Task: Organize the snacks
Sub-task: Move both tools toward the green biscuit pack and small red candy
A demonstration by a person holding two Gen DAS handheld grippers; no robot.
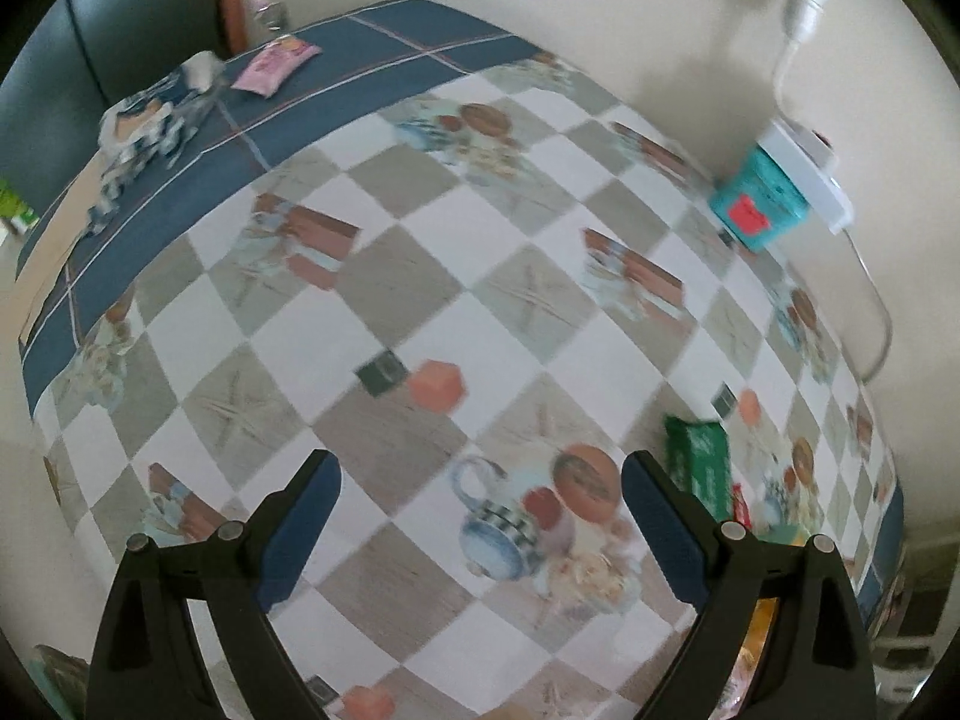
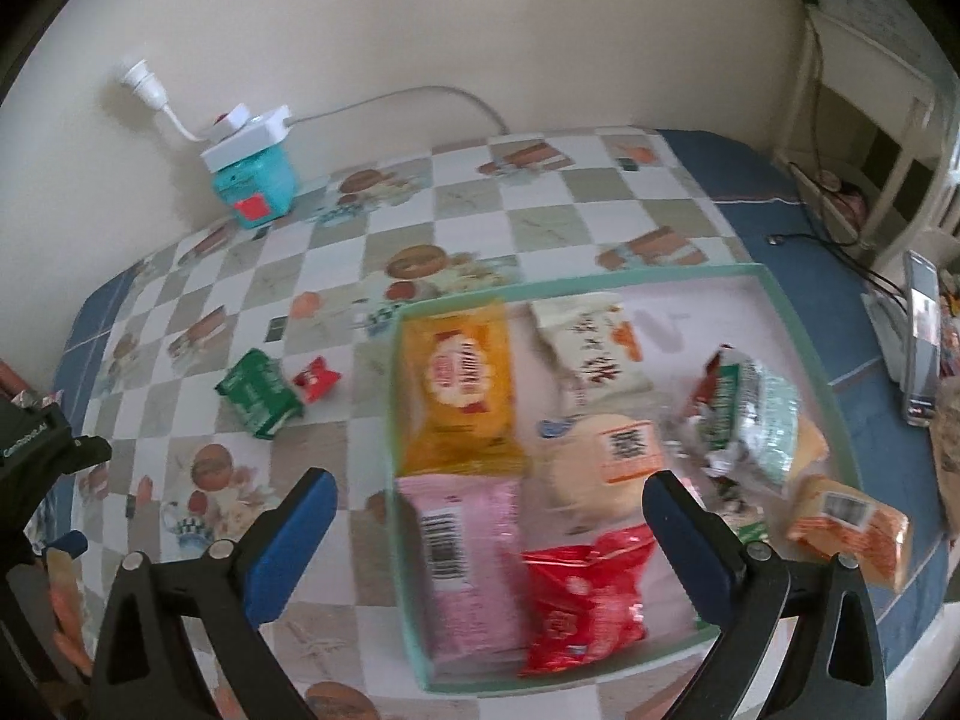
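Two loose snacks sit outside the box on the counter point(image 2: 540, 204): a green packet point(image 2: 259, 393) and, touching its right edge, a small red packet point(image 2: 317, 380). Both lie just left of the teal-rimmed box point(image 2: 393, 396), which already holds a yellow packet point(image 2: 459, 393), a pink one point(image 2: 471, 564), a red one point(image 2: 585, 606), a white one point(image 2: 591, 345), a round pale cake point(image 2: 591, 468) and a green-and-white wrapper point(image 2: 750, 414). An orange packet point(image 2: 852, 531) leans across the box's right rim, half in and half out as far as we can judge. Far off, at the counter's blue border, the left view shows another pink packet point(image 1: 273, 63) beside a crumpled wrapper point(image 1: 141, 132).

We hold the left hand-held gripper point(image 1: 480, 516) spread wide over bare checked cloth with nothing between its pads, and the green packet point(image 1: 699, 471) lies just to its right. Our right hand-held gripper point(image 2: 489, 531) is likewise spread and empty, hanging above the box's near left part.

We judge the step in hand to be fetching the green packet with the left gripper. To do it well we should bring the jaws across the packet's narrow width, not its length, and come down steeply so the pads meet its sides, not the cloth. The red packet touches it, so we should close on the green alone, or we drag both. The free space in the box looks to be along its far side.
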